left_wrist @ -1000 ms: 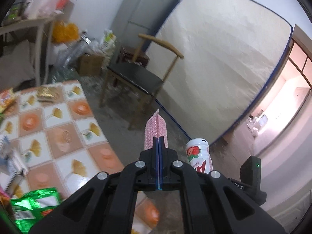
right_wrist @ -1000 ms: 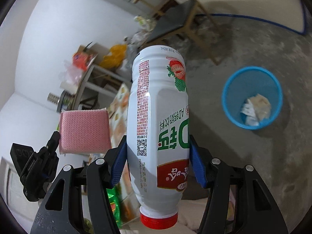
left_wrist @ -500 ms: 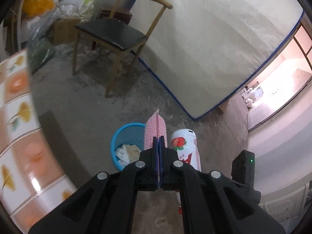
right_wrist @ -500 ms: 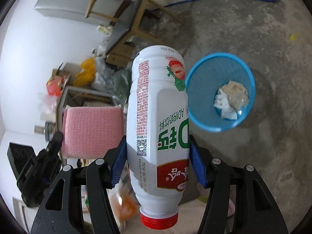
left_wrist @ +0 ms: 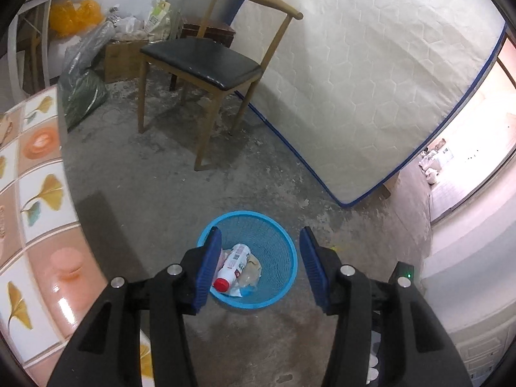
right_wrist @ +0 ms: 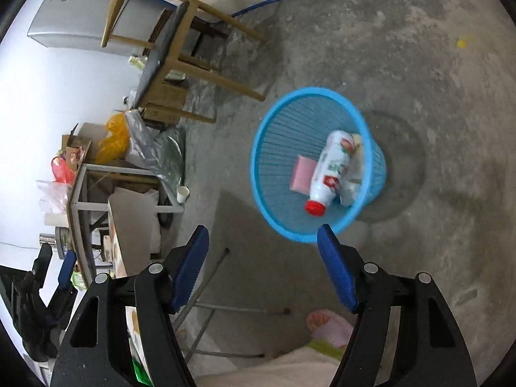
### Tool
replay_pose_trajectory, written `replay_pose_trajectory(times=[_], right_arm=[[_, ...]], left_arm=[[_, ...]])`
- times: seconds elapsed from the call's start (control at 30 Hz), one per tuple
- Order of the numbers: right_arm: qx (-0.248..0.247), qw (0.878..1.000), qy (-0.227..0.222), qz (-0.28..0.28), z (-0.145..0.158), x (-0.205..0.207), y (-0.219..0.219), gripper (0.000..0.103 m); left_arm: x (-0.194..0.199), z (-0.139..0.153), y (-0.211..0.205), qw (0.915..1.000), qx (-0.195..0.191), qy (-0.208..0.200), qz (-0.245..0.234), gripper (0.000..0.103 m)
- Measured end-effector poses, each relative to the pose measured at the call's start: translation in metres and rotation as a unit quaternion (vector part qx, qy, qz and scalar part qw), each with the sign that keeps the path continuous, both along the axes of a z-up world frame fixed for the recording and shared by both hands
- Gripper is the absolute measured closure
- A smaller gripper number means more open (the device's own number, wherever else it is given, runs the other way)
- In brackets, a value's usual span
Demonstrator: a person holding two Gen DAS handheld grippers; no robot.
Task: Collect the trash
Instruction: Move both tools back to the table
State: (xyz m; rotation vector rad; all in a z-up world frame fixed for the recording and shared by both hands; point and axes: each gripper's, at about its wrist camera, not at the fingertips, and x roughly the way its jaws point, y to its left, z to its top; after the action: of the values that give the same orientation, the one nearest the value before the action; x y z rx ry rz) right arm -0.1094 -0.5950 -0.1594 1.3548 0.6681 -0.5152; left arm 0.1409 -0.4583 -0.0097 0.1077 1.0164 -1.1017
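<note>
A blue mesh bin [left_wrist: 283,242] [right_wrist: 277,148] stands on the concrete floor. Inside it lie a white bottle [left_wrist: 233,266] [right_wrist: 332,167] with a red cap, a pink sponge [right_wrist: 302,175] and crumpled paper [left_wrist: 250,269]. My left gripper [left_wrist: 259,266] hangs over the bin, its jaws opening with nothing between them. My right gripper [right_wrist: 262,262] sits above the bin's near rim, jaws opening and empty. The left gripper [right_wrist: 66,269] also shows at the lower left of the right wrist view.
A wooden chair [left_wrist: 206,61] [right_wrist: 174,51] stands beyond the bin. A mattress [left_wrist: 371,80] leans on the wall. The tiled table [left_wrist: 35,213] edge is at left. Bags and boxes [right_wrist: 113,142] crowd a metal shelf [right_wrist: 96,190]. A person's slippered foot [right_wrist: 325,324] is near.
Both grippers came down over the bin and opened. The pink sponge left the left gripper and the bottle left the right one; both now lie in the bin.
</note>
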Motion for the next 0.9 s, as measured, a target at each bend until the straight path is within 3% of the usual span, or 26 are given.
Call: replay_pose_trajectory(times=[0.17, 0.43, 0.6, 0.9], right_arm=[[-0.01, 1.0, 0.0, -0.001, 0.01, -0.022, 0.017, 0.036], [-0.077, 0.997, 0.017, 0.028, 0.044, -0.032, 0.047, 0.036], [-0.114, 0.991, 0.023, 0.063, 0.068, -0.02, 0.07, 0.035], [-0.17, 0.976, -0.008, 0.136, 0.111, 0.018, 0.113, 0.032]], left_arm=[[-0.008, 0.018, 0.031, 0.9997, -0.008, -0.023, 0.004, 0.054], [-0.028, 0.047, 0.081, 0.9977, -0.021, -0.062, 0.018, 0.04], [-0.036, 0.061, 0.123, 0.9957, -0.021, -0.076, 0.049, 0.034], [-0.028, 0.081, 0.196, 0.9893, -0.038, -0.078, 0.117, 0.028]])
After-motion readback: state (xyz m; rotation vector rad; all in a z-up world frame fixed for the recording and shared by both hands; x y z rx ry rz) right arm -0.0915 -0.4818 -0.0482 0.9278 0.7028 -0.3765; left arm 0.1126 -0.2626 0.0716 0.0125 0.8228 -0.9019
